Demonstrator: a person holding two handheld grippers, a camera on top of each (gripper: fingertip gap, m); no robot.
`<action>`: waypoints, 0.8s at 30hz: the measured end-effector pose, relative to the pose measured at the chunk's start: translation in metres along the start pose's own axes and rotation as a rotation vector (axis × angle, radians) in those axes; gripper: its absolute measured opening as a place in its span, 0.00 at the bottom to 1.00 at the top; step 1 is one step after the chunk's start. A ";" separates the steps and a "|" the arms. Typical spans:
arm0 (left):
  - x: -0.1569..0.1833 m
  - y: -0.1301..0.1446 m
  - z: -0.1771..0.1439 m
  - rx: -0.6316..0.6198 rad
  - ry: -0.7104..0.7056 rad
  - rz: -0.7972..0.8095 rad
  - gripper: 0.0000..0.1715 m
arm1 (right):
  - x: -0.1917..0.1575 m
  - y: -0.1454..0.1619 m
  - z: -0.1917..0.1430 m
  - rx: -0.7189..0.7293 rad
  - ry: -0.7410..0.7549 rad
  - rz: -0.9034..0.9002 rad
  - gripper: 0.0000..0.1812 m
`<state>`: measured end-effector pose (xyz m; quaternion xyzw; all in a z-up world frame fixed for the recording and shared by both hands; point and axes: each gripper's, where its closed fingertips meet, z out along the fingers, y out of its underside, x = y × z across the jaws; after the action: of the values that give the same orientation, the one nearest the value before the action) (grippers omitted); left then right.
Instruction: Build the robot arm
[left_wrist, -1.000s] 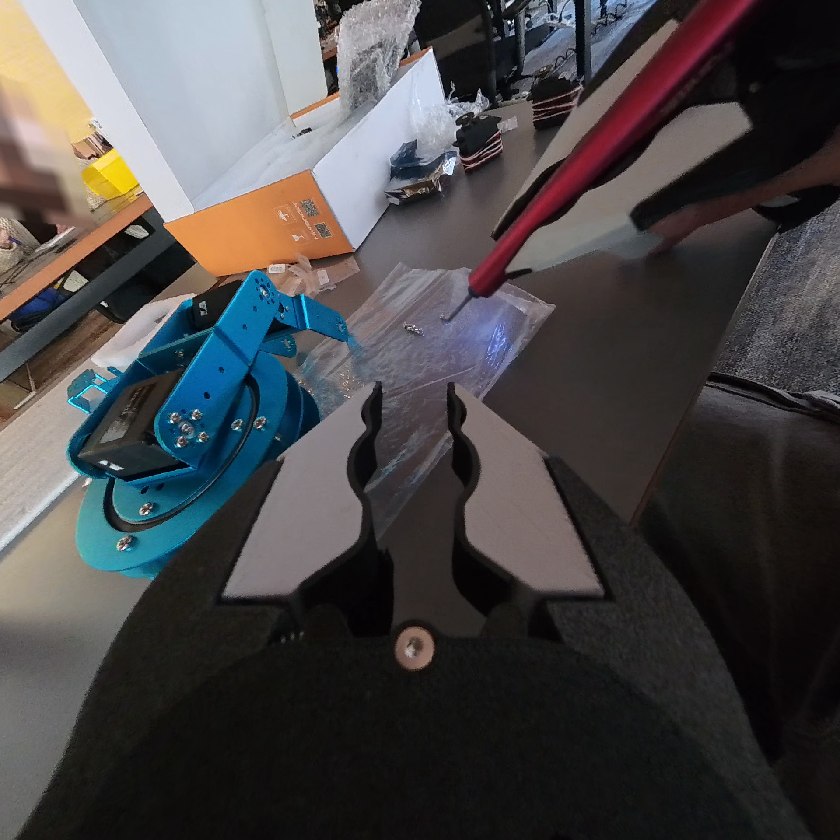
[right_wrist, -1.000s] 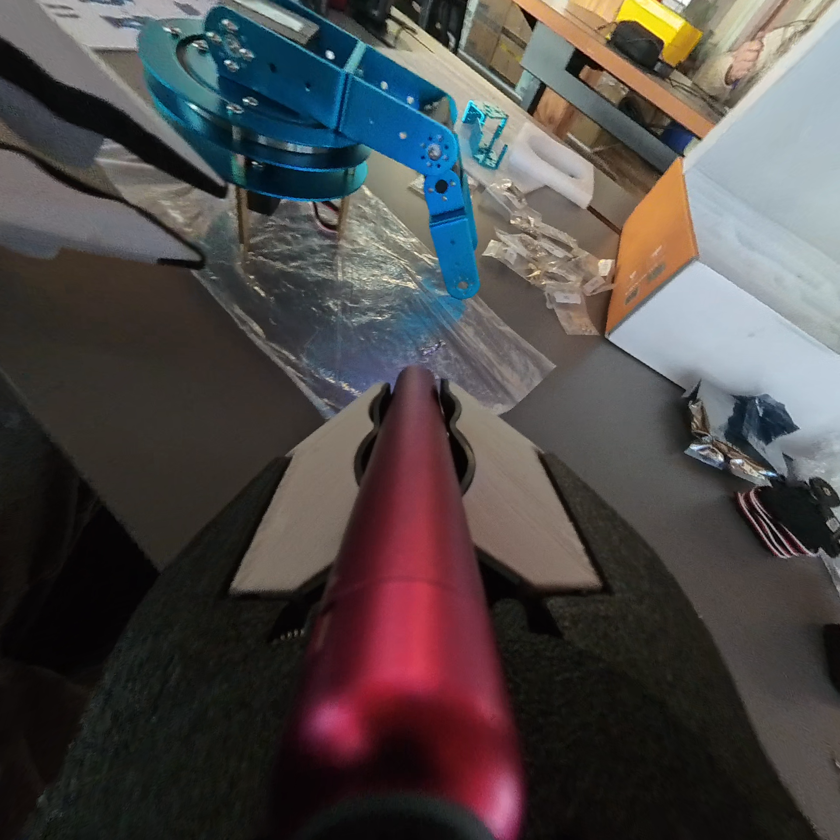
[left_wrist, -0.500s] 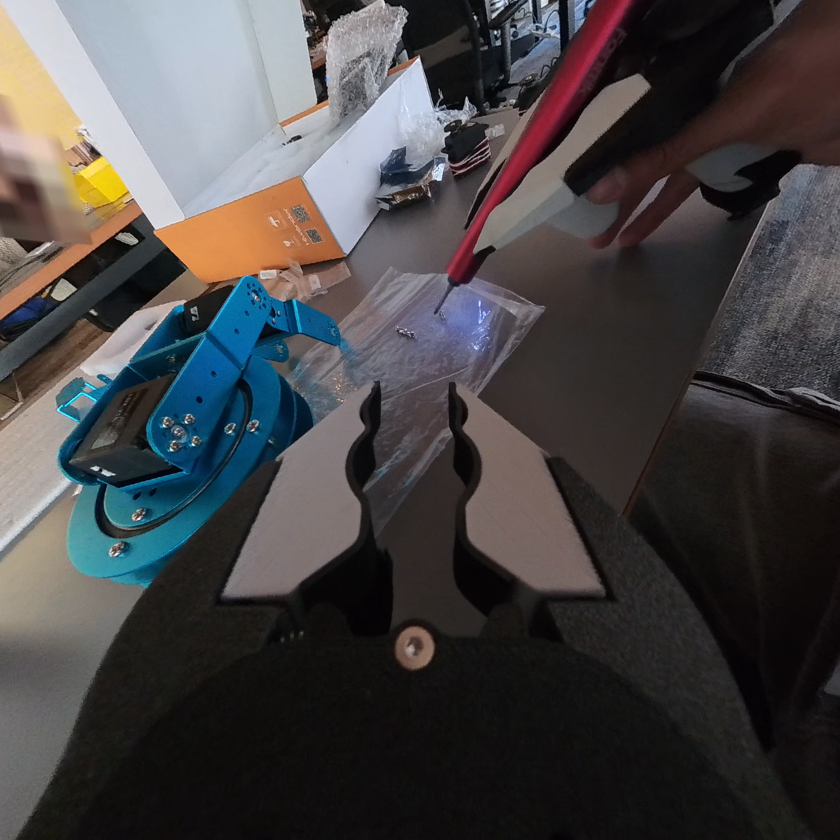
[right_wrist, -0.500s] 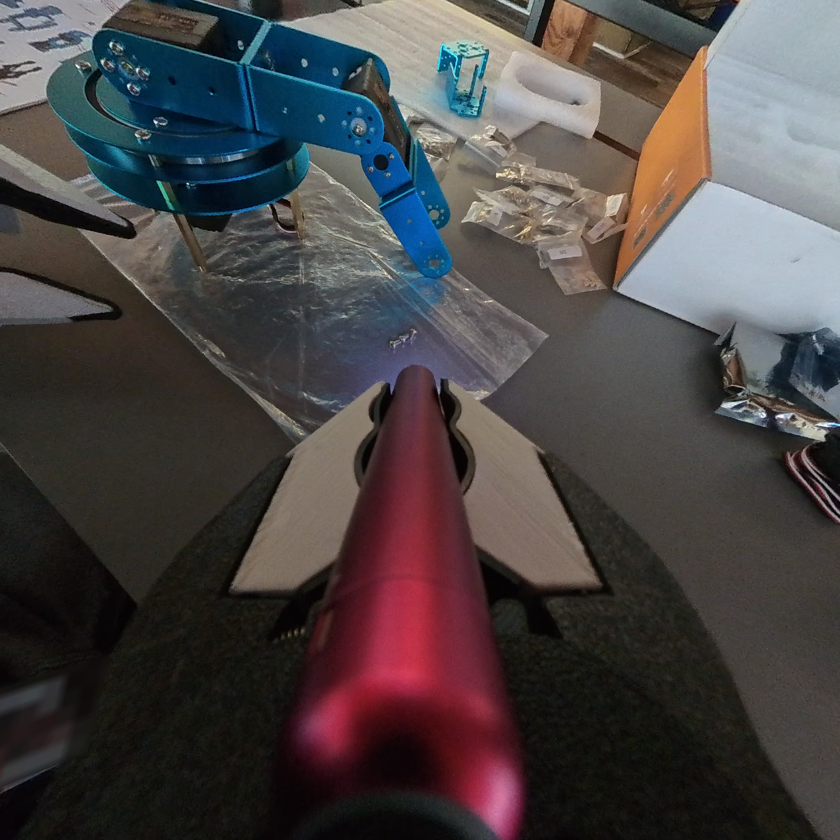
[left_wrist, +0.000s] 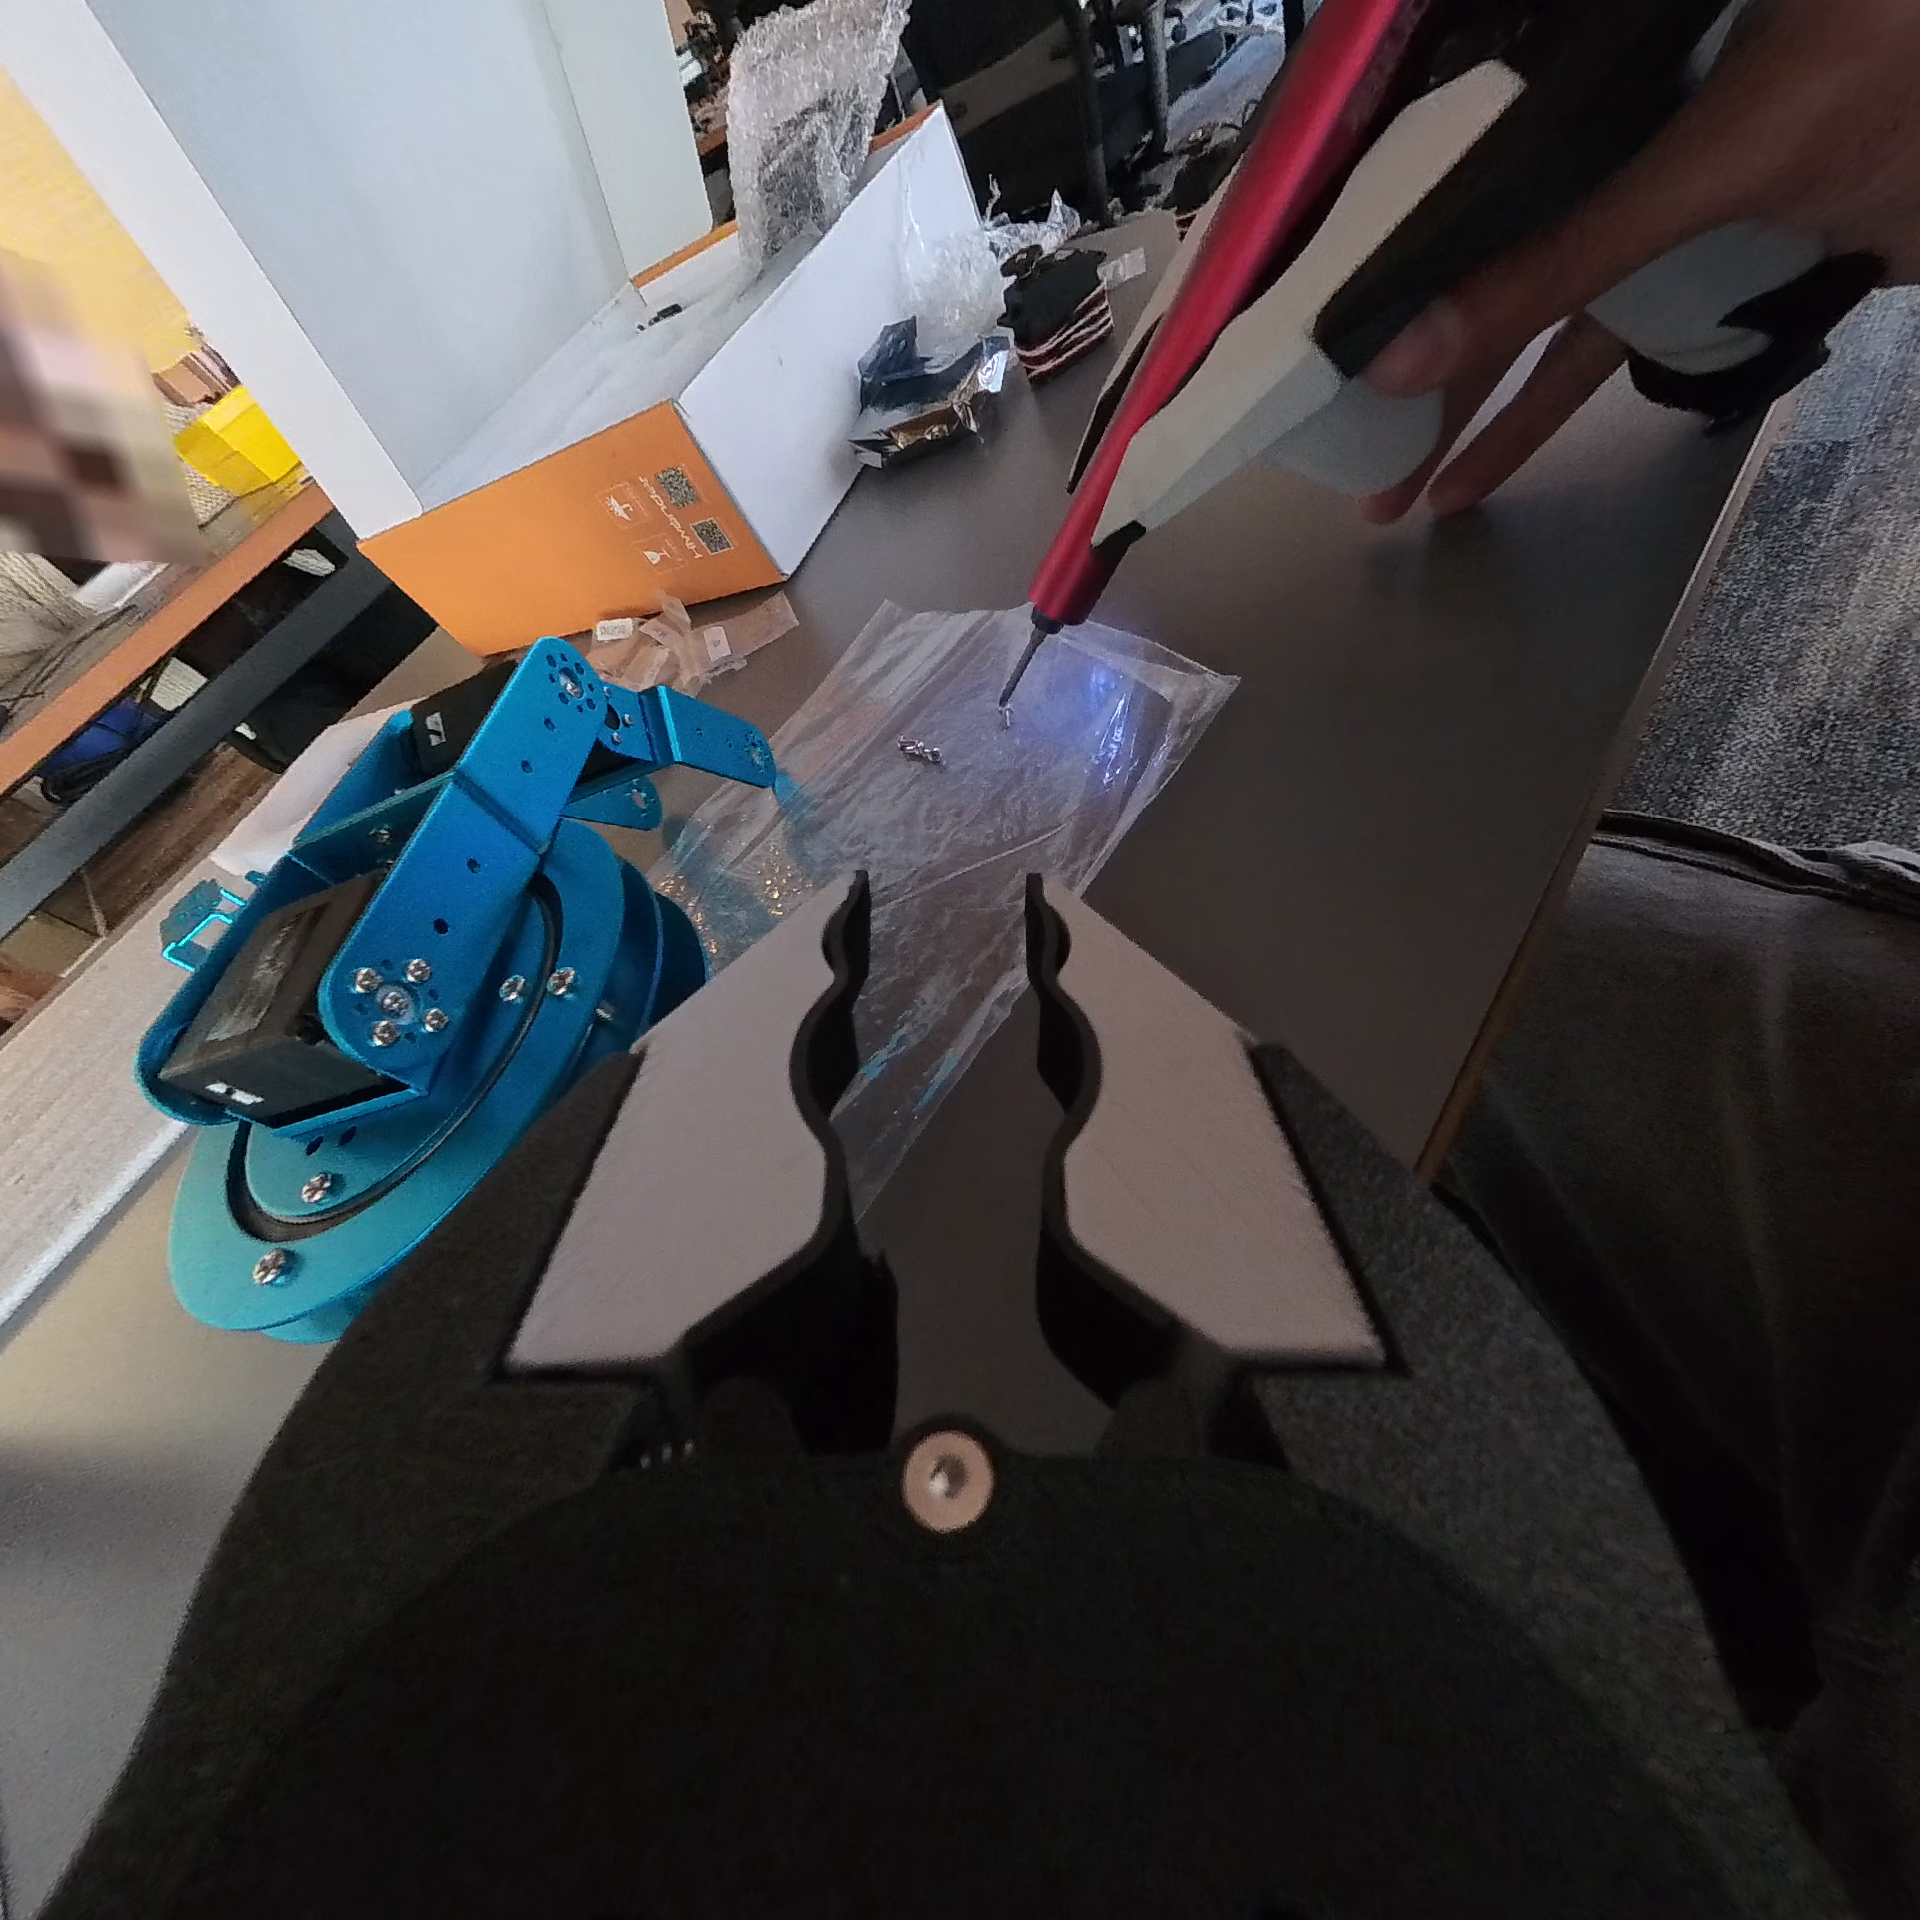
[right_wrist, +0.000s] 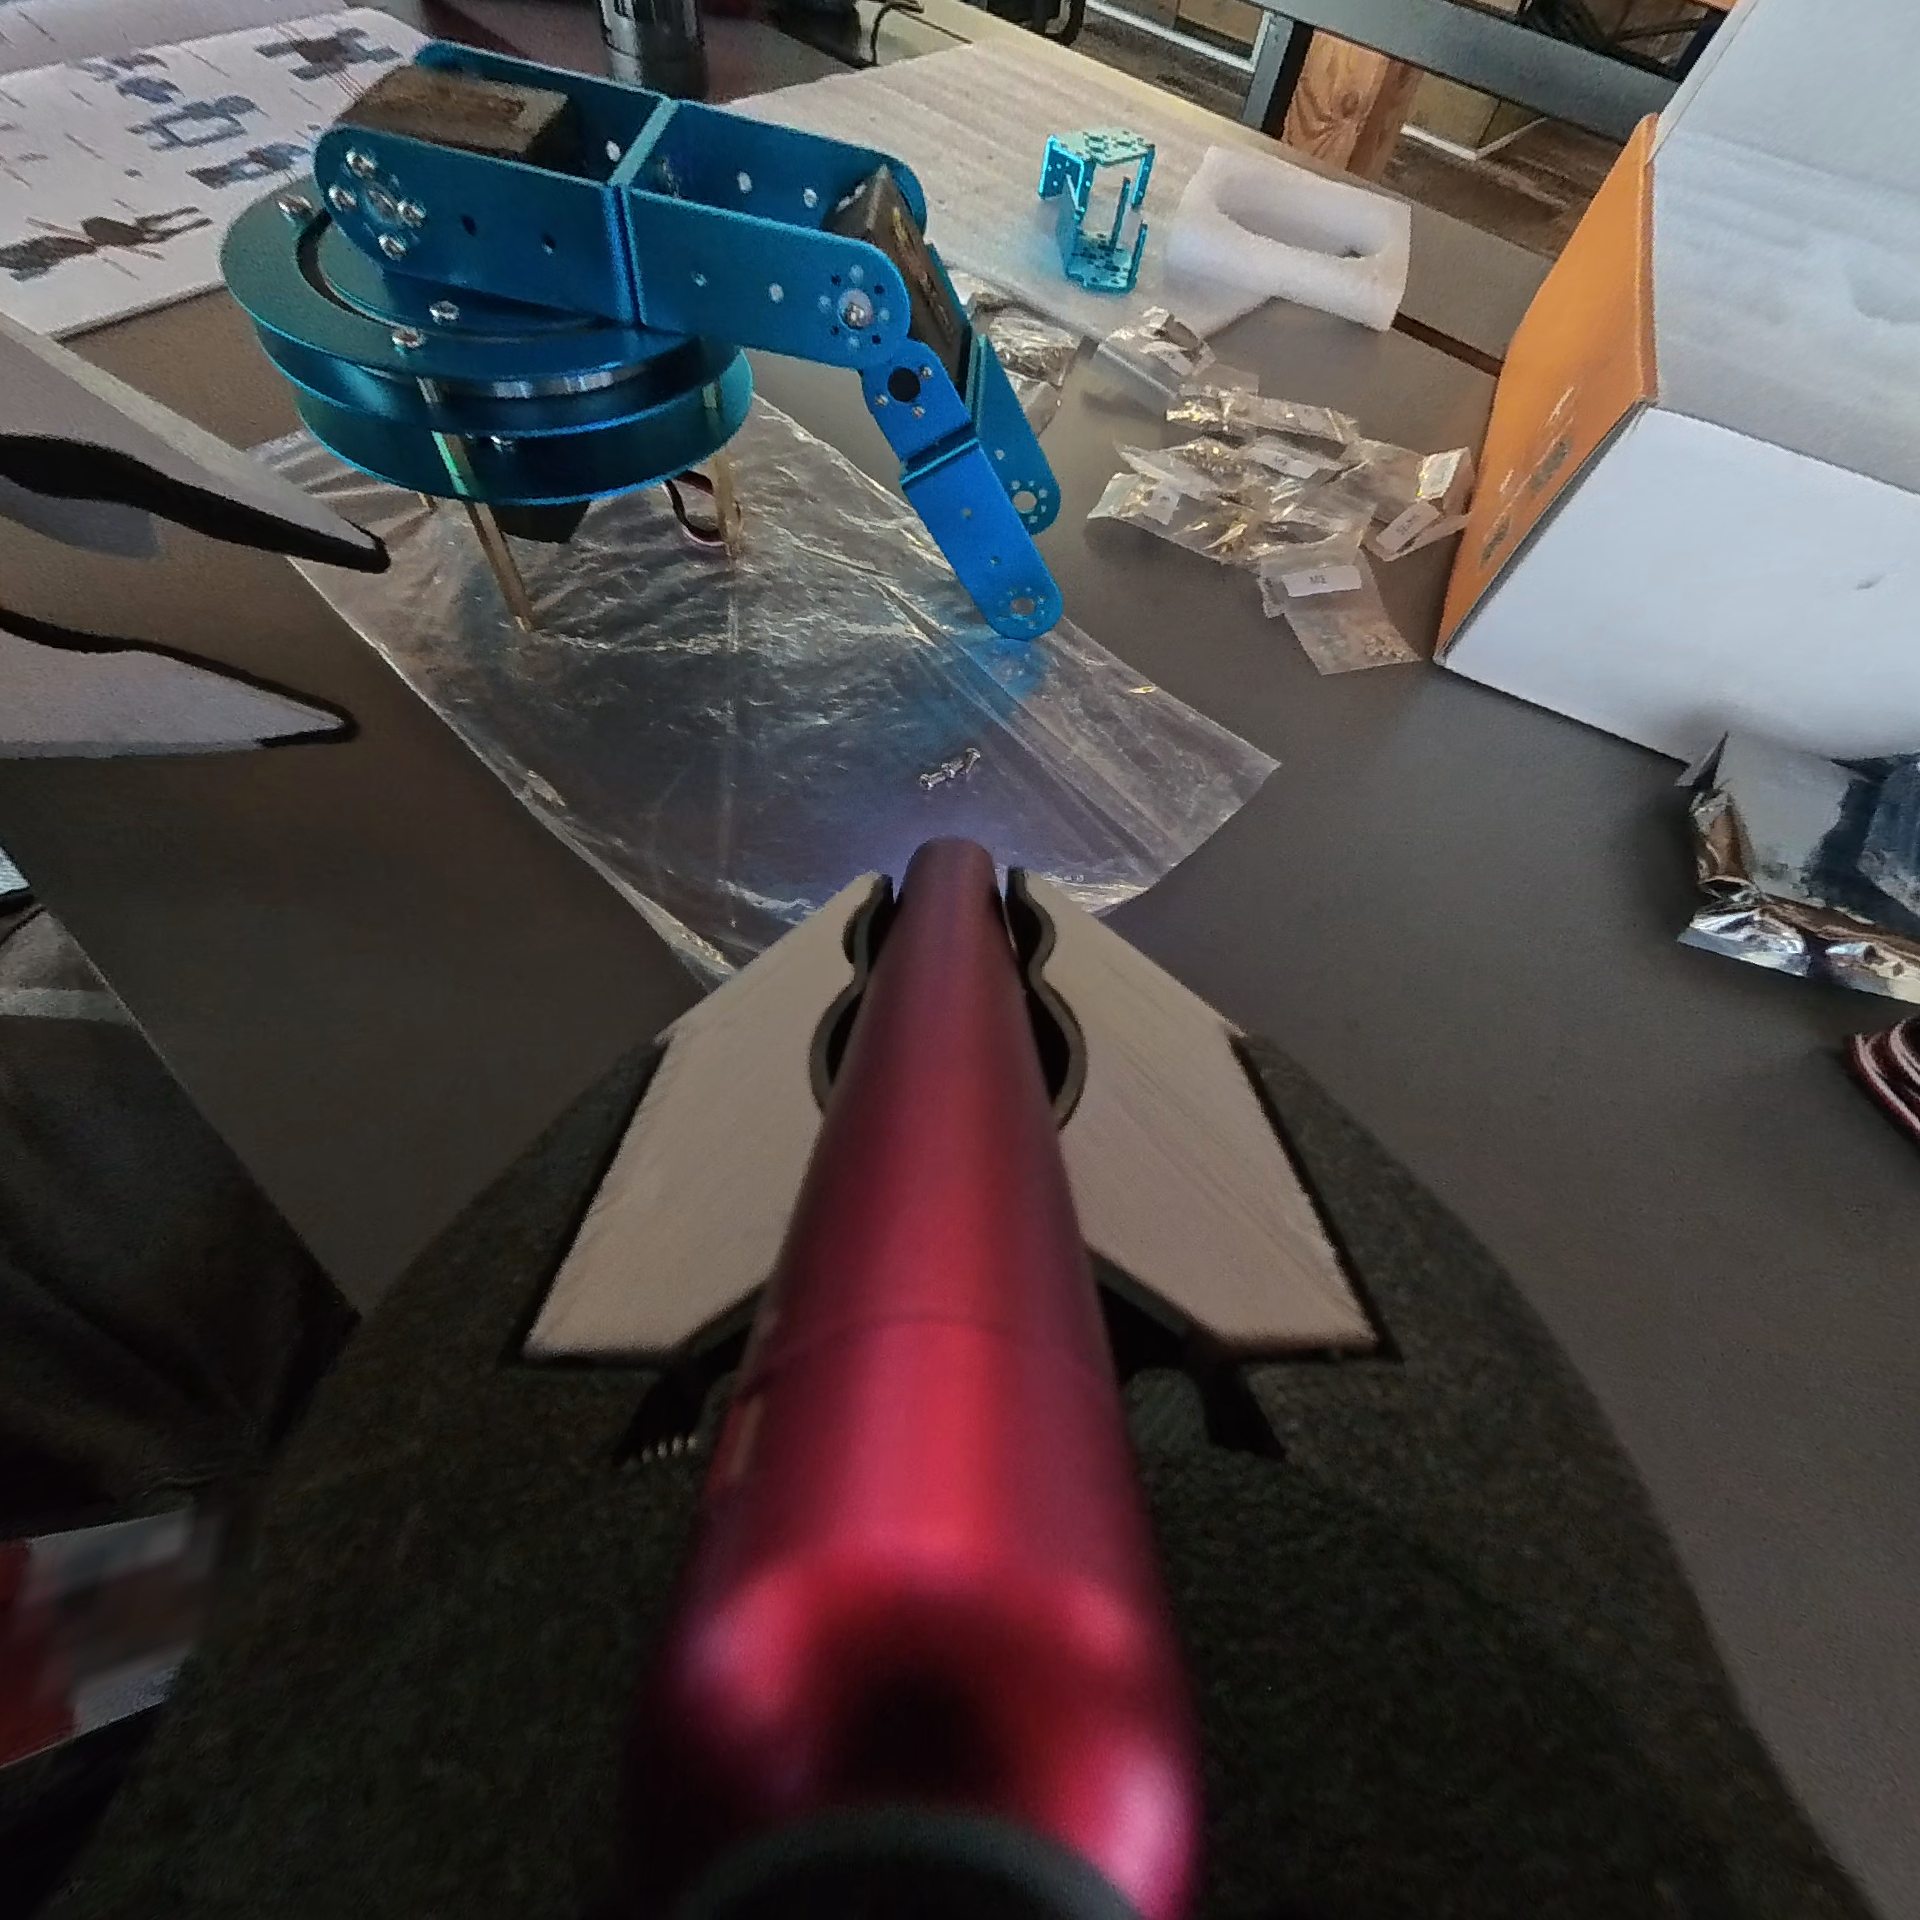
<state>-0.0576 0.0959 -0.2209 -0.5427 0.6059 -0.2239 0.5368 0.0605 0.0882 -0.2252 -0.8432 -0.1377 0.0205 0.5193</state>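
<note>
My right gripper (right_wrist: 951, 883) is shut on a red electric screwdriver (right_wrist: 935, 1299). In the left wrist view the screwdriver (left_wrist: 1174, 343) points down with its lit bit tip on a small screw (left_wrist: 1006, 715) lying on a clear plastic bag (left_wrist: 987, 790). Two more small screws (left_wrist: 920, 748) lie close by on the bag; they also show in the right wrist view (right_wrist: 951, 771). My left gripper (left_wrist: 945, 914) is open and empty, held above the bag's near end, next to a blue metal robot arm (left_wrist: 416, 987) on a round base.
An orange and white box (left_wrist: 665, 499) stands behind the bag. Small bags of hardware (right_wrist: 1268, 499) lie beside it. A blue bracket (right_wrist: 1096, 197) and white foam (right_wrist: 1288, 239) sit farther back. Foil packets (right_wrist: 1808, 862) lie at the right. The table's edge (left_wrist: 1558, 935) runs along my right. One gripper's finger ends stand about 12 centimetres off the other's.
The right gripper has swung the screwdriver more upright and drawn back a little, its bit tip staying at the screw on the bag. The left gripper has barely moved.
</note>
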 end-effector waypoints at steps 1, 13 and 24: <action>0.000 0.000 0.000 -0.003 -0.001 0.002 0.16 | 0.000 0.000 0.000 0.002 -0.002 0.002 0.12; 0.000 0.001 0.001 -0.012 -0.005 0.007 0.16 | -0.009 0.002 -0.006 0.010 -0.051 0.020 0.12; 0.001 0.002 0.002 -0.016 -0.008 0.013 0.17 | -0.018 0.003 -0.010 0.016 -0.119 0.059 0.12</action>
<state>-0.0566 0.0964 -0.2233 -0.5438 0.6091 -0.2132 0.5364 0.0454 0.0732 -0.2253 -0.8399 -0.1434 0.0871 0.5161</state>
